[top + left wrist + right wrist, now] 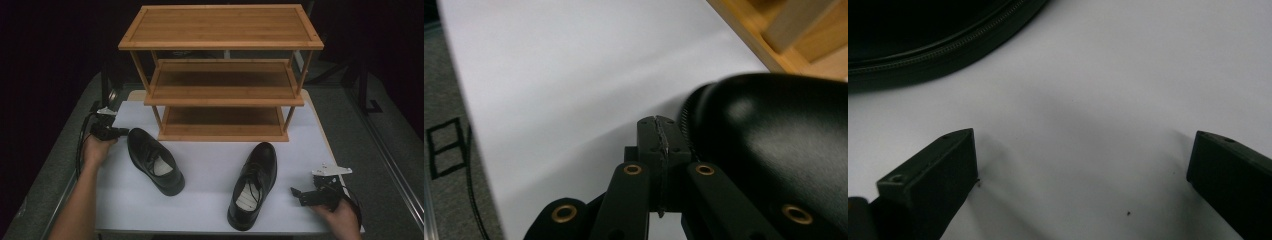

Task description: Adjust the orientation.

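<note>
Left tool [120, 132]: clenched, empty, tip just beside the left shoe's [154, 160] toe. Right shoe [253, 184]: on the table [210, 165], lying to the right tool's [296, 192] left, apart. Right tool: released, jaws wide. Rack [222, 75]: beyond both shoes. Risk: closed left tip may shove the shoe askew instead of gripping.

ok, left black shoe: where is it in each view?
High view: left shoe lies left of centre on the white mat, toe beside the left gripper.
Left gripper view: its glossy toe sits at the right, next to the shut jaws.
Right gripper view: I cannot tell which shoe the dark sole edge at top left belongs to.
Shared landmark: the white mat.
</note>
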A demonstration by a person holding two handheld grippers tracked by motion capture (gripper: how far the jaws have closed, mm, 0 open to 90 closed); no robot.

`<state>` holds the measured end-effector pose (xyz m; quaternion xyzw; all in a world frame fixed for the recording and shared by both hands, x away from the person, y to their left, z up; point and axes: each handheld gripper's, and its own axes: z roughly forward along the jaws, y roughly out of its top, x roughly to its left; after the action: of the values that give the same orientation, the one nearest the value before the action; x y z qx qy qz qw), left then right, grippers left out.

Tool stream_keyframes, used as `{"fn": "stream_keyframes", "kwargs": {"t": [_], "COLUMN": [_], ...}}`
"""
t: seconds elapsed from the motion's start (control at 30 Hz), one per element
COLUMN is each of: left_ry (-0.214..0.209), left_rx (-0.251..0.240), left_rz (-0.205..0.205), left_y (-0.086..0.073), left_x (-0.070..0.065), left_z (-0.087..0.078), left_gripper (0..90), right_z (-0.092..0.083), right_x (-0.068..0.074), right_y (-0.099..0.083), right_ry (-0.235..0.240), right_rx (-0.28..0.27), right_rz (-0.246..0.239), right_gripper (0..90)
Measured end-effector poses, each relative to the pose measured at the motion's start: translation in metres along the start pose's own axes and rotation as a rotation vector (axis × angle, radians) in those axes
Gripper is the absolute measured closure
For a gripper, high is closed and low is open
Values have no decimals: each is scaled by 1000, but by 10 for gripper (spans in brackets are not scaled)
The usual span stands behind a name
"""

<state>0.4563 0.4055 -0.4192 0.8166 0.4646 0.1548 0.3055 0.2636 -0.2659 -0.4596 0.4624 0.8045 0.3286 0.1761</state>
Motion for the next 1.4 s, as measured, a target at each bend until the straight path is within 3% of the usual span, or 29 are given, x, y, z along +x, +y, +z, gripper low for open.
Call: {"fn": "stream_keyframes", "kwargs": {"t": [0.2,0.53,0.77,1.0,1.17,1.4], "left_ry": [18,-3,-40,-71,-102,-126], "left_rx": [12,6,-10,-18,-20,-10], "left_rz": [14,19,29,25,59,92], "left_y": [0,-8,-17,-21,-23,-21], "left_x": [-6,-23,-51,-69,-91,-107], "left_z": [1,-5,-9,-10,-9,-7], "left_gripper": [900,900,900,900,900,900], "right_z": [0,0,0,0,0,0], "right_x": [0,0,0,0,0,0], "right_y": [0,0,0,0,0,0], "right_ry": [0,0,0,0,0,-1], "right_rx": [-1,0,1,-1,-1,-1], "right_rz": [0,0,0,0,0,0], "right_gripper": [0,0,0,0,0,0]}}
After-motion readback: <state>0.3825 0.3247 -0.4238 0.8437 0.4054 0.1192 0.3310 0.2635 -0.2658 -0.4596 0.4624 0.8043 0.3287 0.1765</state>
